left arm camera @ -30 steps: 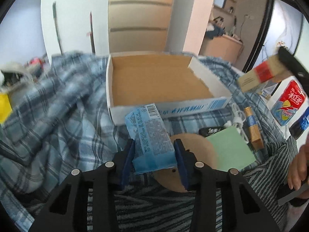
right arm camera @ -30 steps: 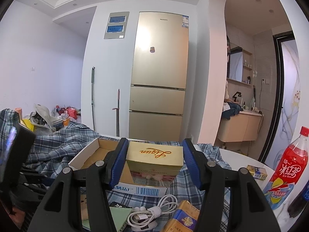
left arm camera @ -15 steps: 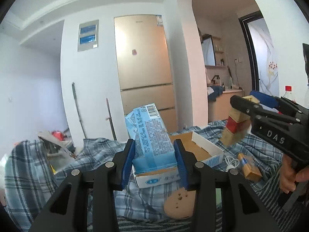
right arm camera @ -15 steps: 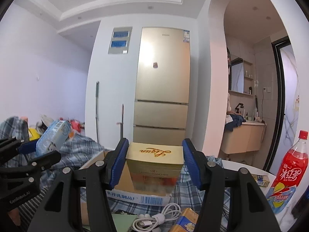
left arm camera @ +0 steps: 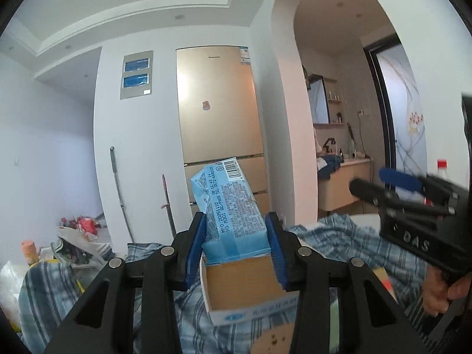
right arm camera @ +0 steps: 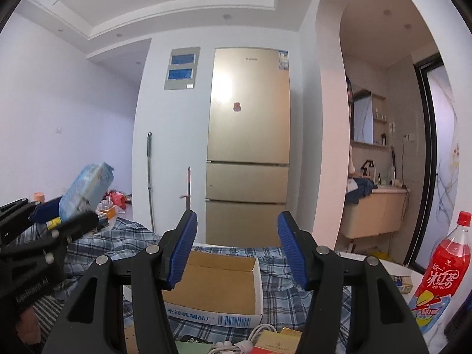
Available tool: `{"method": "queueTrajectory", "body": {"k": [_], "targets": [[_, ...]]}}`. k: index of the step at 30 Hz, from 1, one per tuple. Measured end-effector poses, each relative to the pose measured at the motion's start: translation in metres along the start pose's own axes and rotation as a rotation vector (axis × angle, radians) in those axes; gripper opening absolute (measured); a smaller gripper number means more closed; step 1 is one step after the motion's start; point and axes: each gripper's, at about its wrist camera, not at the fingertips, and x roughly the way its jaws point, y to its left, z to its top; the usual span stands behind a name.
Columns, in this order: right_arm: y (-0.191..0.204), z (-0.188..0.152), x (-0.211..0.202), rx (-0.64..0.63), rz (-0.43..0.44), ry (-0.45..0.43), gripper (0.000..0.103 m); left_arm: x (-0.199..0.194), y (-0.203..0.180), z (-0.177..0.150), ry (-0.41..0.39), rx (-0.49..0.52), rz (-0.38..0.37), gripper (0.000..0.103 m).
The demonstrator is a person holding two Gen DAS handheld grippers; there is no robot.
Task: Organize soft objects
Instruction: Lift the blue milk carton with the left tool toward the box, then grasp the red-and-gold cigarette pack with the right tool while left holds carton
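Note:
My left gripper [left arm camera: 236, 217] is shut on a light blue soft tissue pack [left arm camera: 233, 206] and holds it up above the open cardboard box [left arm camera: 250, 314]. In the right wrist view that pack [right arm camera: 88, 185] and the left gripper [right arm camera: 67, 215] show at the left edge. My right gripper [right arm camera: 236, 221] stands open with nothing between its blue pads, level above the same box [right arm camera: 212, 315]. The right gripper [left arm camera: 368, 180] also appears at the right of the left wrist view. A gold and red carton [right arm camera: 277, 343] lies below it at the frame's bottom edge.
A blue plaid cloth [right arm camera: 118, 236] covers the surface under the box. A white cable [right arm camera: 236, 345] and a green pad [right arm camera: 191, 348] lie in front. A red iced-tea bottle [right arm camera: 442, 274] stands at the right. A round cork mat [left arm camera: 274, 339] lies near me.
The left gripper rose and tipped up to level with the blue pack still in it. The gold carton that sat between the right gripper's pads is no longer there.

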Motion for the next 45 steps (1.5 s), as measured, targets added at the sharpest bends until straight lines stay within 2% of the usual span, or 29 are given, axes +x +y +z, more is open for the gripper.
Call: {"method": "queueTrajectory", "body": {"k": [4, 8, 13, 16, 19, 22, 25, 28, 35, 39, 45], "targets": [[-0.013, 0.009, 0.008, 0.007, -0.05, 0.053, 0.056, 0.006, 0.009, 0.015, -0.002, -0.045, 0.01, 0.043], [-0.03, 0.004, 0.015, 0.064, -0.047, 0.161, 0.06, -0.001, 0.004, 0.015, -0.031, -0.02, 0.015, 0.043], [-0.033, 0.0, 0.02, 0.038, -0.068, 0.168, 0.064, 0.011, 0.0, 0.017, 0.004, -0.06, -0.004, 0.043], [-0.031, 0.003, 0.024, 0.049, -0.063, 0.179, 0.065, 0.025, -0.004, 0.019, 0.011, -0.041, 0.004, 0.043], [-0.027, 0.0, 0.035, 0.032, -0.071, 0.225, 0.067, 0.042, -0.006, 0.018, 0.048, -0.047, 0.011, 0.043], [-0.024, -0.012, 0.047, 0.05, -0.039, 0.324, 0.067, 0.047, -0.004, 0.011, 0.096, -0.077, 0.005, 0.043], [-0.021, -0.026, 0.046, 0.044, -0.024, 0.381, 0.067, 0.041, -0.006, 0.005, 0.102, -0.041, 0.01, 0.043], [-0.027, -0.037, 0.038, 0.037, -0.039, 0.411, 0.067, 0.028, -0.007, -0.003, 0.129, -0.045, -0.01, 0.043], [-0.055, -0.064, 0.026, 0.108, -0.113, 0.558, 0.067, 0.002, -0.017, -0.019, 0.15, -0.065, -0.049, 0.043], [-0.058, -0.082, 0.027, 0.129, -0.12, 0.662, 0.067, 0.004, -0.018, -0.027, 0.168, -0.077, -0.049, 0.043], [-0.052, -0.091, 0.034, 0.127, -0.118, 0.725, 0.067, 0.012, -0.015, -0.038, 0.189, -0.08, -0.035, 0.043]]}}
